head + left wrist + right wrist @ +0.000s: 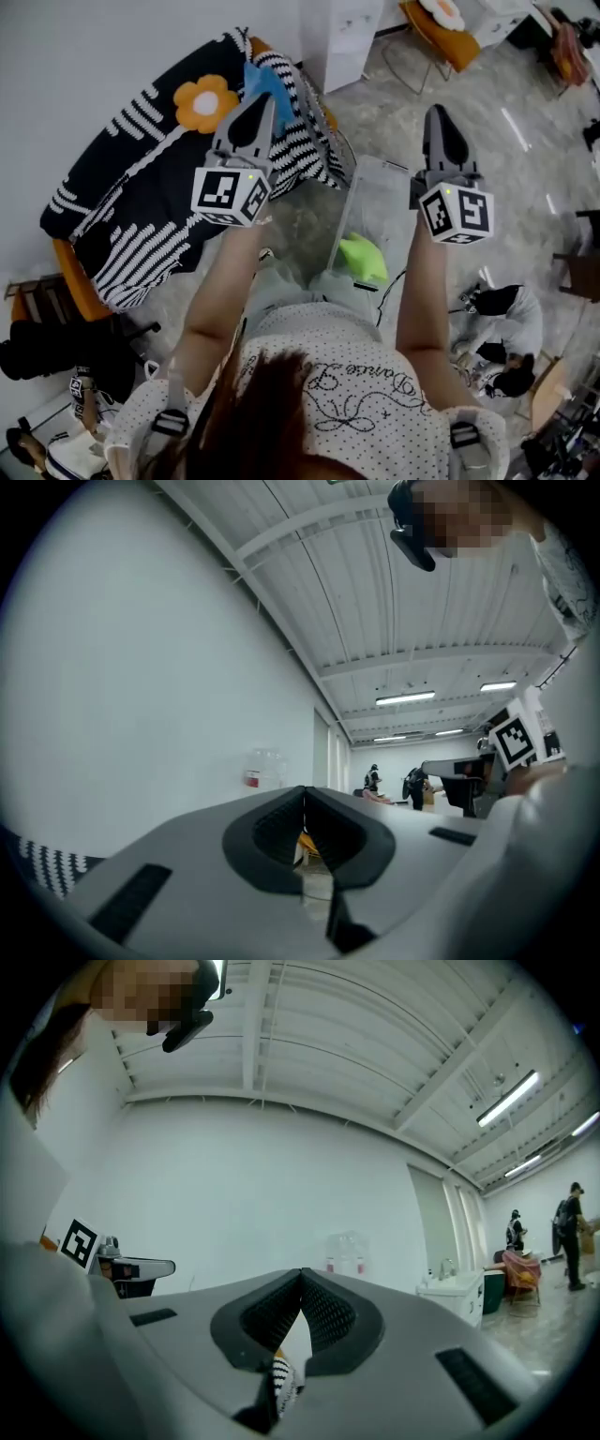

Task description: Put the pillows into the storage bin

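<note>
left claw (255, 120): closed together, empty, above the striped pillow (159, 187) on the orange seat (77, 286).
right claw (442, 127): closed together, empty, above the storage bin (370, 192).
green pillow (364, 258): already lying in the bin.
advice: both claws should be opened, then lowered to the striped pillow's edges.

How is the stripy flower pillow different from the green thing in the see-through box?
The stripy pillow is black and white with an orange flower; the green thing is plain bright green. The stripy pillow looks much bigger than the green thing. The stripy pillow lies on an orange seat, outside the clear bin; the green thing sits inside. Both look soft.
</note>
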Tool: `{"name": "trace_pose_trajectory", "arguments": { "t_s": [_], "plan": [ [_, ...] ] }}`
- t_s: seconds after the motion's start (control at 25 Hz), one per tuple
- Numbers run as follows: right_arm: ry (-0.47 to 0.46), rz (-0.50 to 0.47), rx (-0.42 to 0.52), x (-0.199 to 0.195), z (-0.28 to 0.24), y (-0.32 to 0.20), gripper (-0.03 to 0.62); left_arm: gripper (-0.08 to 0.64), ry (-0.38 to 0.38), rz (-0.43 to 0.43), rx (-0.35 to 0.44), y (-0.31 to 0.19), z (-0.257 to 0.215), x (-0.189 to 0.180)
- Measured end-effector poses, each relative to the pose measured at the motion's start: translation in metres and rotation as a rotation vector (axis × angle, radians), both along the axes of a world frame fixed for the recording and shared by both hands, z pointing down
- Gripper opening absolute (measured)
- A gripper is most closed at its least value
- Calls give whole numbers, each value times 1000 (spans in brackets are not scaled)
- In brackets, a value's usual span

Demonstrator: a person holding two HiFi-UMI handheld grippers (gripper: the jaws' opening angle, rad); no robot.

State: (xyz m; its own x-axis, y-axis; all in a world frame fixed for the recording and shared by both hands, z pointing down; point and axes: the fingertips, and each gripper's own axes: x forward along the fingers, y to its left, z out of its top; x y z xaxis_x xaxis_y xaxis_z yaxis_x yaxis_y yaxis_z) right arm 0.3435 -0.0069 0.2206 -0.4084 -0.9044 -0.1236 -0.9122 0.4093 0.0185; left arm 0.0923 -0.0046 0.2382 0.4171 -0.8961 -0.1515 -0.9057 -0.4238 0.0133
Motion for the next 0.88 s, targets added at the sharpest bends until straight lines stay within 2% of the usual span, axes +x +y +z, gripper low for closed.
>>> {"name": "trace_pose_trajectory", "arguments": {
  "t_s": [0.12,0.32,0.52,0.68,0.88],
  "plan": [
    [7,-97,0,-78,-3,-19,11,5,8,-97,5,4,-2,-77],
    [16,-207,18,-214,-3,-33,11,5,47,-193,-5,6,4,-207],
    [-7,-340,6,-330,2,-40,11,5,47,-314,-10,26,5,-312],
    [8,-428,3,-405,6,-43,11,5,73,-394,-6,41,6,-376],
    [81,-533,9,-459,13,-52,11,5,112,-494,-27,46,19,-419]
  ]
}}
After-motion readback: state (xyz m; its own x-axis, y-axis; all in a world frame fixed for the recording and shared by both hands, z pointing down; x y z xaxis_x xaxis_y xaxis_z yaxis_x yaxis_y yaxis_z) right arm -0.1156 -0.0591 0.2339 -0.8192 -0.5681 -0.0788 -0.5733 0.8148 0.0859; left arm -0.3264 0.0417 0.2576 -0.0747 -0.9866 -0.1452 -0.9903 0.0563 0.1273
